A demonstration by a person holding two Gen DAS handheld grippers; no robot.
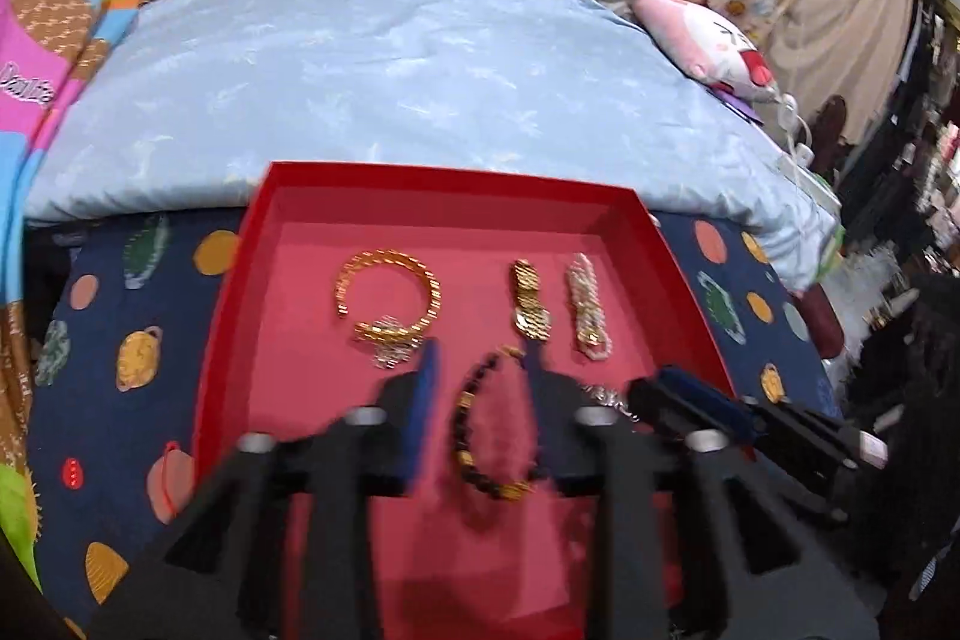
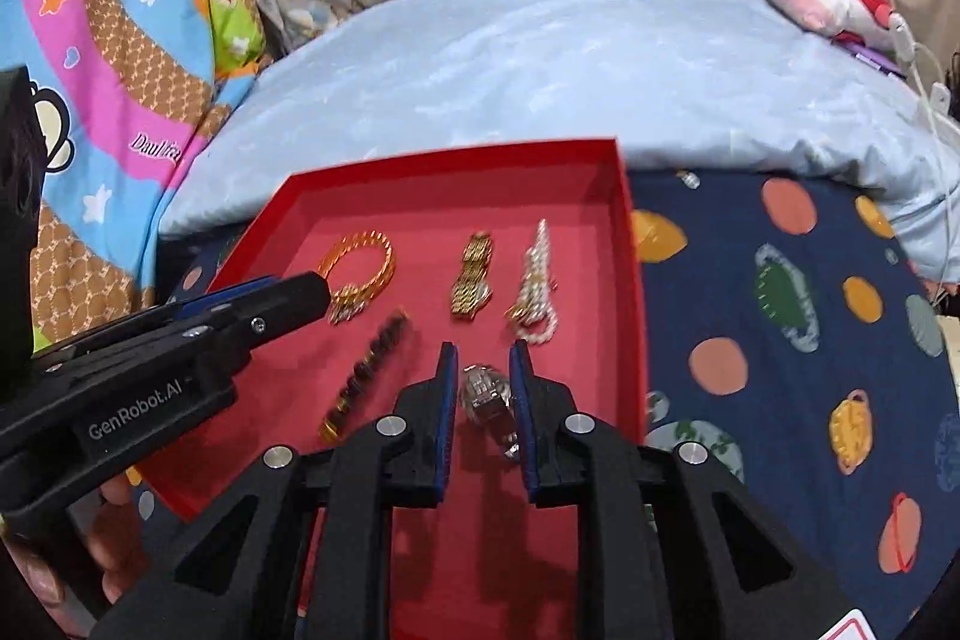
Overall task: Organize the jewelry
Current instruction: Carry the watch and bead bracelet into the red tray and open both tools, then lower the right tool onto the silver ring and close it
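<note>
Red tray point(image 1: 240, 280) sits on a navy planet-print sheet point(image 1: 120, 316) on the bed, with a pale blue quilt point(image 1: 390, 64) behind it and a pink plush toy point(image 1: 714, 40) at the far right.

Inside the tray, back row, left to right: gold bangle point(image 1: 384, 292) with a sparkly clasp piece, gold watch point(image 1: 529, 307), pearl bracelet point(image 1: 589, 307). All three lie apart from one another on the tray floor.

Left tool point(image 1: 480, 370) hovers low over the tray's near half, jaws spread wide. The dark beaded bracelet point(image 1: 486, 430) with gold spacers lies flat between its blue-padded fingers point(image 1: 425, 400); contact cannot be told, as the frame is motion-blurred. In the right wrist view the left tool point(image 2: 300, 292) comes in from the left, its tip close to the gold bangle point(image 2: 360, 268), and the beaded bracelet point(image 2: 366, 382) is a blurred diagonal streak.

Right tool point(image 2: 485, 382) is at the tray's near right part, jaws narrowed around a silver watch point(image 2: 489, 400); the blue pads point(image 2: 447, 400) sit right against its sides, so it looks gripped. In the left wrist view the right tool point(image 1: 690, 400) enters from the right, with a bit of the silver watch point(image 1: 606, 394) showing by its tip.

Gold watch point(image 2: 471, 280) and pearl bracelet point(image 2: 534, 286) lie just ahead of the right tool, not touching it.
</note>
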